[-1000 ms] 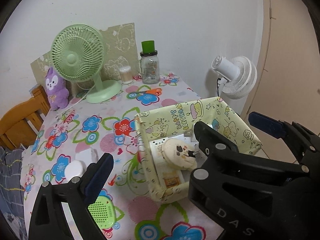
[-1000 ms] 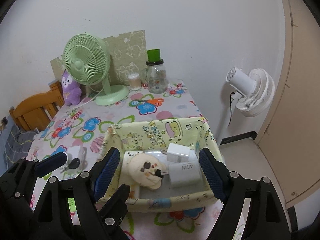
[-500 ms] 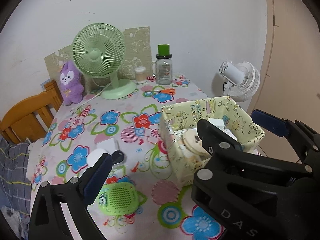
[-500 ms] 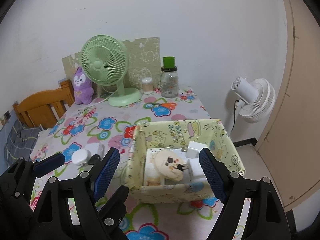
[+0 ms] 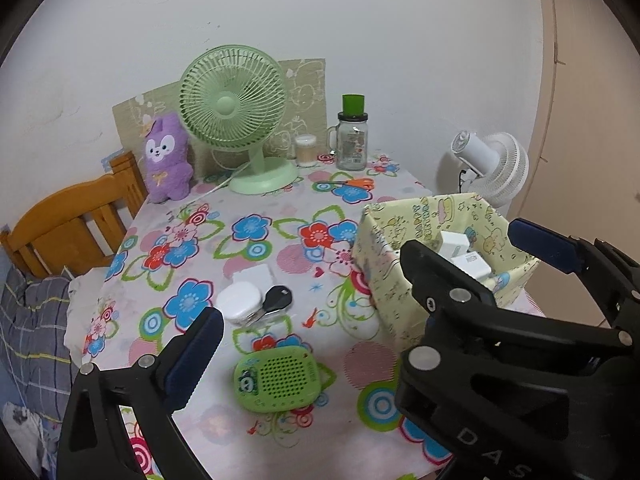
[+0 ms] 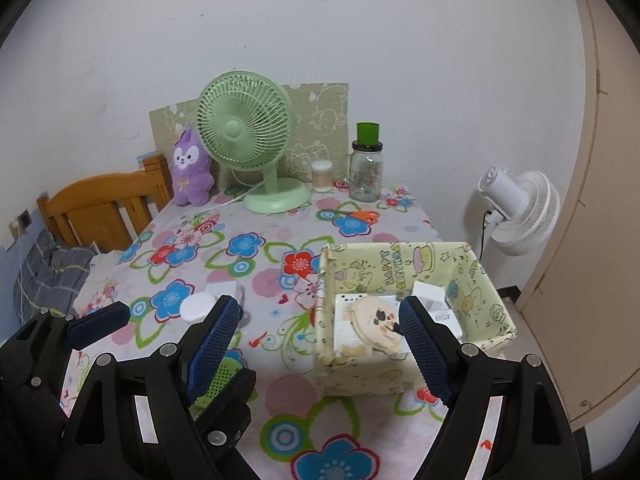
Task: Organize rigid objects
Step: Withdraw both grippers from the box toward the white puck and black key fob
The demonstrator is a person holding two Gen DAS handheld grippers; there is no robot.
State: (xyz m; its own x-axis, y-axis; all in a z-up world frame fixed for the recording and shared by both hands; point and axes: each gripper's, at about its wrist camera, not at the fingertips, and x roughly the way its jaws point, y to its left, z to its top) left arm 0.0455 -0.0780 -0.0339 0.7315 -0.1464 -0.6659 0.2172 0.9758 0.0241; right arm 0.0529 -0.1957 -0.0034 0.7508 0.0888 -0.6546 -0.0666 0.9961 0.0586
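Note:
A yellow cartoon-print box (image 6: 400, 276) stands at the table's right side, also in the left wrist view as the box (image 5: 424, 220). Inside lie a round cream disc (image 6: 374, 320) and white chargers (image 6: 428, 292). On the floral cloth to its left sit a green perforated speaker (image 5: 280, 376), a white round case (image 5: 239, 302) and a black key (image 5: 278, 298). My right gripper (image 6: 320, 312) hovers open and empty just short of the box. My left gripper (image 5: 316, 332) is open and empty above the speaker. Its right finger is hidden behind the right gripper.
A green desk fan (image 5: 234, 96), a purple plush (image 5: 164, 160), a jar with a green lid (image 5: 352, 140) and orange scissors (image 5: 356, 183) line the far side. A white fan (image 6: 516, 208) stands past the table's right edge. A wooden chair (image 5: 68, 220) is at the left.
Both grippers have drawn back from the box, which now looks smaller and farther off. The speaker, white case and key have come fully into view. Both grippers stay open.

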